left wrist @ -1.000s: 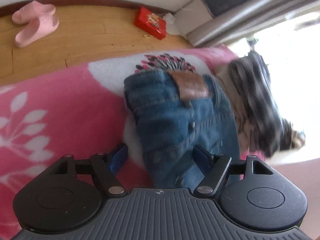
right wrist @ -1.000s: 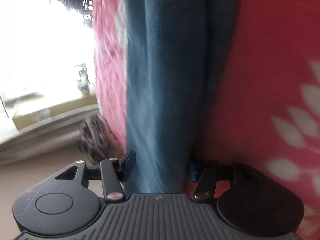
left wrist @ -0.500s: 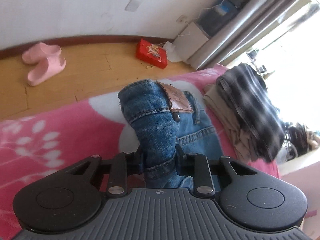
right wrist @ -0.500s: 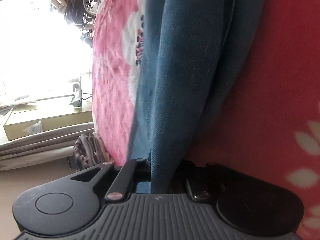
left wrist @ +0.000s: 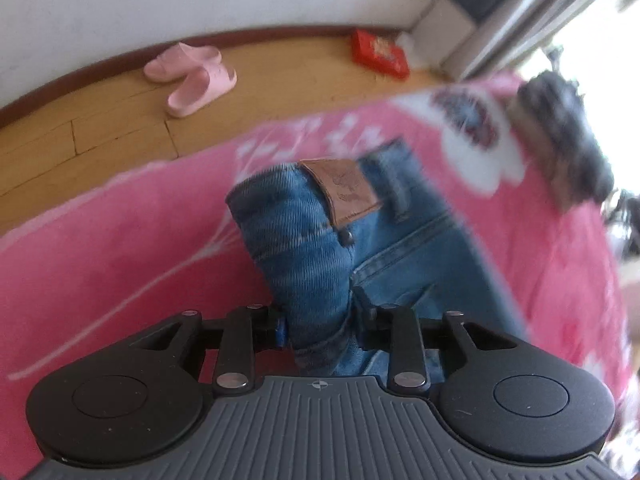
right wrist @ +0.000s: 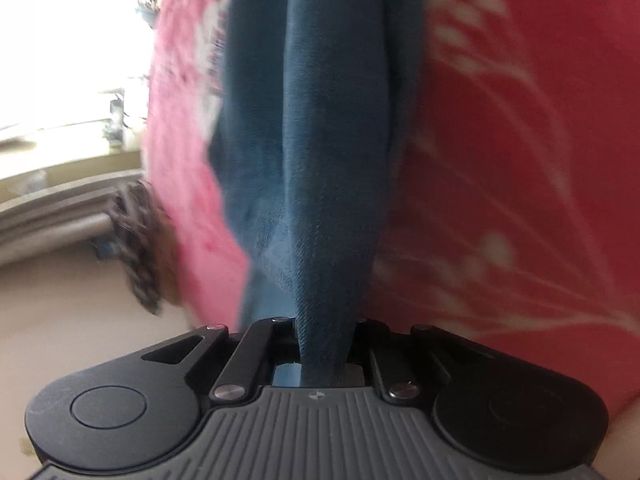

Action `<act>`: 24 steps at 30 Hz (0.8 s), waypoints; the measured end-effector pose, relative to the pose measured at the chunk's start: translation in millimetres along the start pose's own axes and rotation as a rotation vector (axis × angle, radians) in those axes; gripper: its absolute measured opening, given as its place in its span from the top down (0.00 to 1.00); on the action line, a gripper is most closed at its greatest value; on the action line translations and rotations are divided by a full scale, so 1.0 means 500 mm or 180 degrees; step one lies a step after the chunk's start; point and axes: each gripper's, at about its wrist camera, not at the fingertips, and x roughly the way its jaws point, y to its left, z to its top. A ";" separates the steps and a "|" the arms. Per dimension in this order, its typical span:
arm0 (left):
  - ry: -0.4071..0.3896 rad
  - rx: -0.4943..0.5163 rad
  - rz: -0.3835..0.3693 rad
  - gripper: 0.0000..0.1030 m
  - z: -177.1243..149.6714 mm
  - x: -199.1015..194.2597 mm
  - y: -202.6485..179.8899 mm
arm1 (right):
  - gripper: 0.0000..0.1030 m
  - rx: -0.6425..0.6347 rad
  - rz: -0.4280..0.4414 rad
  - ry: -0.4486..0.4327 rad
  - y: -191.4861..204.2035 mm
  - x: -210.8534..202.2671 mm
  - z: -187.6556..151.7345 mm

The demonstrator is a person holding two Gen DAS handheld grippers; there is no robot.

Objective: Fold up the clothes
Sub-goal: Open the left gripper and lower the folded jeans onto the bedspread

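Both grippers are clamped on the jeans (left wrist: 320, 248), lifted partly off the pink blanket (left wrist: 120, 260). The left gripper (left wrist: 320, 326) pinches the waistband below the leather patch (left wrist: 344, 188); the right gripper (right wrist: 324, 344) pinches a leg. The jaws of both have just eased open slightly with denim between them. The step looks like carrying the jeans to fold; next they need laying flat on the blanket. Beyond the blanket lie slippers (left wrist: 192, 76).

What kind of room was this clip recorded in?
Most likely a home bedroom. The jeans lie on a pink flowered blanket that looks like a bed cover, pink slippers sit on the wooden floor, and a curtain hangs by a bright window.
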 end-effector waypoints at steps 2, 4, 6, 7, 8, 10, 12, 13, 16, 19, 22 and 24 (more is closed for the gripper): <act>0.0124 0.0042 0.0006 0.63 0.011 0.017 0.005 | 0.84 -0.0215 -0.0161 0.0079 0.001 0.017 0.008; 0.0259 0.0112 -0.0097 0.60 0.026 0.016 0.005 | 0.77 -0.0444 -0.0276 0.0238 0.025 0.021 0.018; 0.0394 0.0279 -0.0175 0.56 0.036 0.008 0.006 | 0.57 -0.0743 -0.0465 0.0397 0.061 0.004 0.006; 0.0461 0.0420 -0.0196 0.55 0.038 0.001 0.007 | 0.49 -0.0945 -0.0608 0.0470 0.080 -0.009 -0.007; 0.0501 0.0518 -0.0233 0.55 0.041 -0.011 0.014 | 0.48 -0.1183 -0.0783 0.0546 0.101 -0.026 -0.025; 0.0577 0.0706 -0.0311 0.55 0.045 -0.036 0.028 | 0.47 -0.1579 -0.1044 0.0730 0.132 -0.060 -0.060; 0.0521 0.0819 -0.0396 0.55 0.053 -0.067 0.049 | 0.46 -0.1941 -0.1061 0.0859 0.170 -0.086 -0.100; 0.0441 0.0859 -0.0431 0.55 0.061 -0.081 0.056 | 0.47 -0.2175 -0.0989 0.0916 0.201 -0.090 -0.124; 0.0173 0.1069 -0.0475 0.55 0.088 -0.092 0.050 | 0.48 -0.3086 -0.0751 0.0887 0.337 -0.019 -0.215; -0.0024 0.1657 -0.0463 0.55 0.101 -0.070 -0.007 | 0.51 -0.4083 -0.0482 0.0830 0.447 0.085 -0.324; -0.0218 0.2698 -0.0453 0.53 0.091 -0.052 -0.092 | 0.58 -0.4954 -0.0376 0.0901 0.498 0.193 -0.433; -0.0414 0.3458 -0.0415 0.46 0.069 -0.038 -0.141 | 0.59 -0.5525 -0.0367 0.0970 0.527 0.271 -0.502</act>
